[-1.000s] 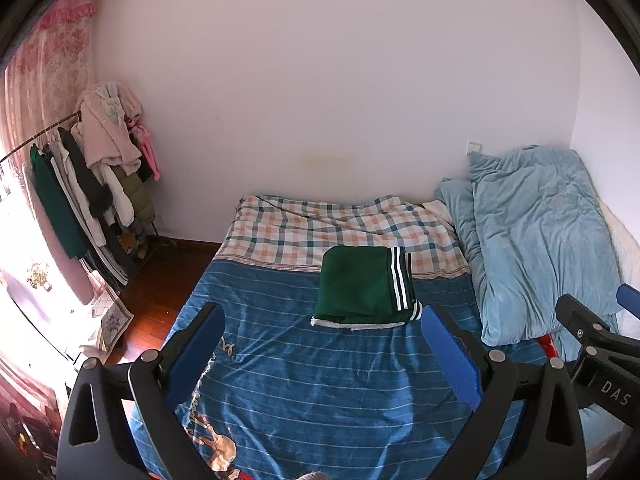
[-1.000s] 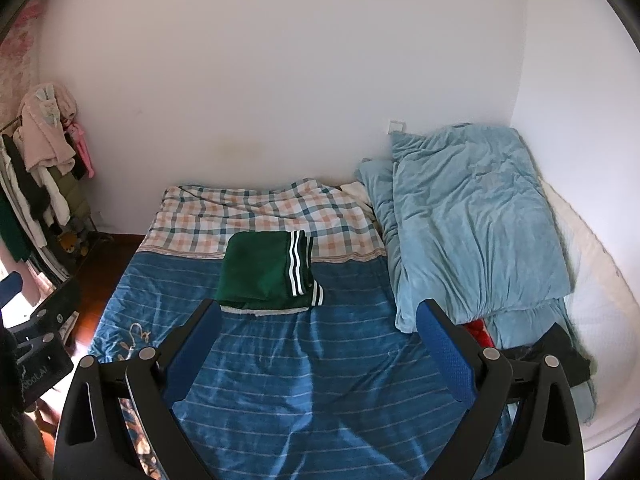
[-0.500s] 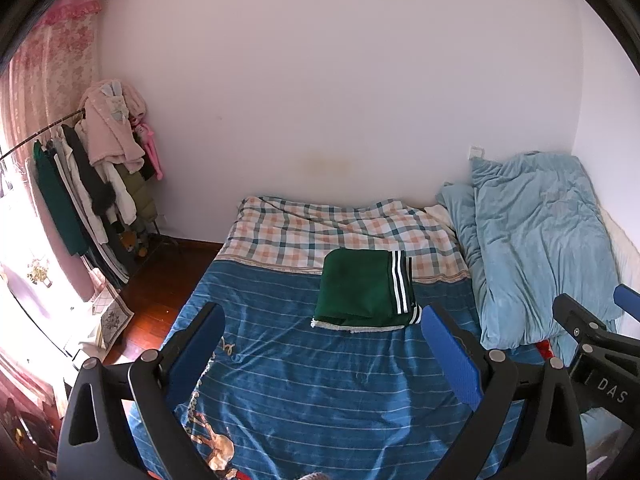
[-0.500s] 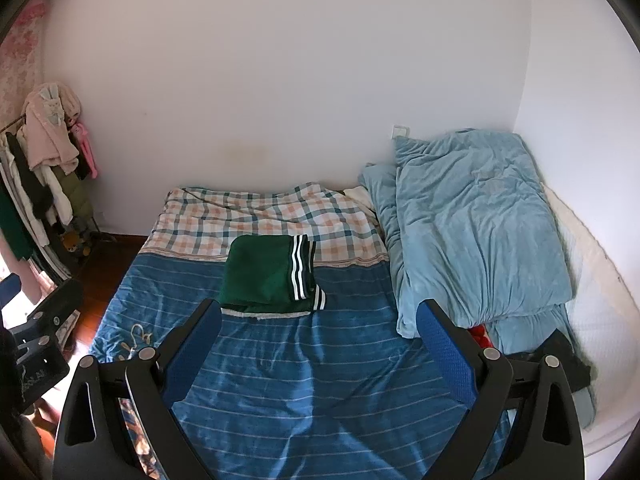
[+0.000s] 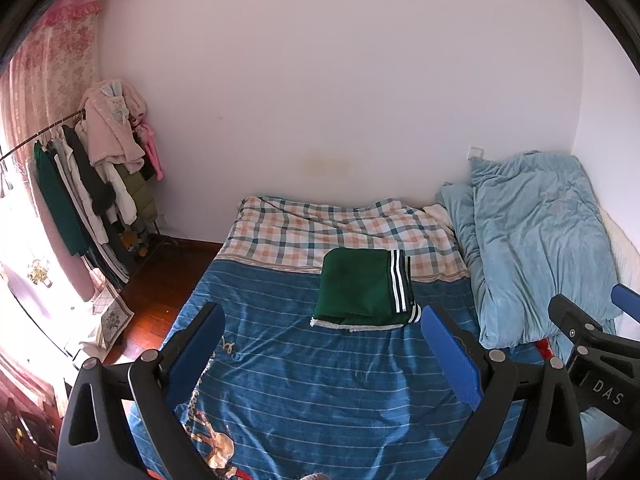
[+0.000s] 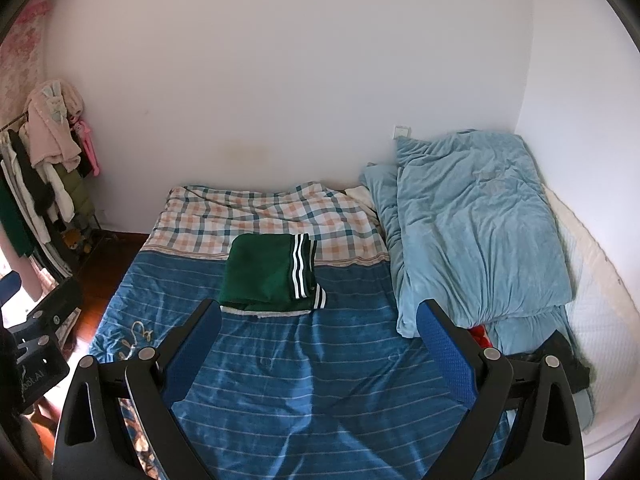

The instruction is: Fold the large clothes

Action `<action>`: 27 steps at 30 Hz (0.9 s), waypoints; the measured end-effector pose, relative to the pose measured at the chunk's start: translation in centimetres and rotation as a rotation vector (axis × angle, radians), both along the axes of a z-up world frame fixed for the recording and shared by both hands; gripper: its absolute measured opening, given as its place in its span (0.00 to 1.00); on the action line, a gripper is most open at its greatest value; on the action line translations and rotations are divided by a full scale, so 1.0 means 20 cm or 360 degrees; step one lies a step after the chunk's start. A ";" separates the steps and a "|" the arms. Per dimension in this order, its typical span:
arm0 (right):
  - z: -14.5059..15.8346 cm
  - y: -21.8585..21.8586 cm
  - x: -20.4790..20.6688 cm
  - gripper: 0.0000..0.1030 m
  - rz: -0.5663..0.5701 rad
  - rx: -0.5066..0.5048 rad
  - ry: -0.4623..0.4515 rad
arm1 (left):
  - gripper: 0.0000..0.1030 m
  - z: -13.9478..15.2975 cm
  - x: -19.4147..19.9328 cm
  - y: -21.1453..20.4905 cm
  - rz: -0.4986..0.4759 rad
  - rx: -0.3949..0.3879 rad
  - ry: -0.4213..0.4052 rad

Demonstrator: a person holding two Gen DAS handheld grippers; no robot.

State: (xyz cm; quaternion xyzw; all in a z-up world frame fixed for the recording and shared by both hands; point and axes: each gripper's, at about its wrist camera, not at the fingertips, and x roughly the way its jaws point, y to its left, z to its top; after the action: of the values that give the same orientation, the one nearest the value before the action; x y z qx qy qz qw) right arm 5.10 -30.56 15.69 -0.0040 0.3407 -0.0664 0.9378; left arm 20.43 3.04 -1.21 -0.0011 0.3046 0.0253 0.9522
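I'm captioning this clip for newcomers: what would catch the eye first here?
Probably the folded green garment with white stripes, lying mid-bed where the plaid sheet meets the blue striped cover. Next, the pale blue duvet heaped along the bed's right side, and the crowded clothes rack at far left.

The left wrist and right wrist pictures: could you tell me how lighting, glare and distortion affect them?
Left wrist view: the window at the left edge is blown out white, glare washing the curtain; fisheye bends the walls. Right wrist view: more even light, soft sheen on the blue bedspread; black corners vignette both. The folded green garment stays sharp.
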 end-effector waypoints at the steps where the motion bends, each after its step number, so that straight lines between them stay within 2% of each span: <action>1: 0.00 0.00 0.01 0.97 0.0004 -0.0002 -0.0001 | 0.97 0.00 0.01 -0.01 0.0001 -0.0001 -0.0001; 27: -0.03 0.03 0.01 0.97 0.0047 -0.0006 0.0007 | 0.97 0.03 -0.04 0.02 0.0035 0.0002 0.0010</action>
State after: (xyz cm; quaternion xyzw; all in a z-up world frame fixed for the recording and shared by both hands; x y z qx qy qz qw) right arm 5.33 -29.97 15.08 -0.0109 0.3423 -0.0531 0.9380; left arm 19.54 3.34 -0.51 -0.0037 0.3076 0.0359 0.9508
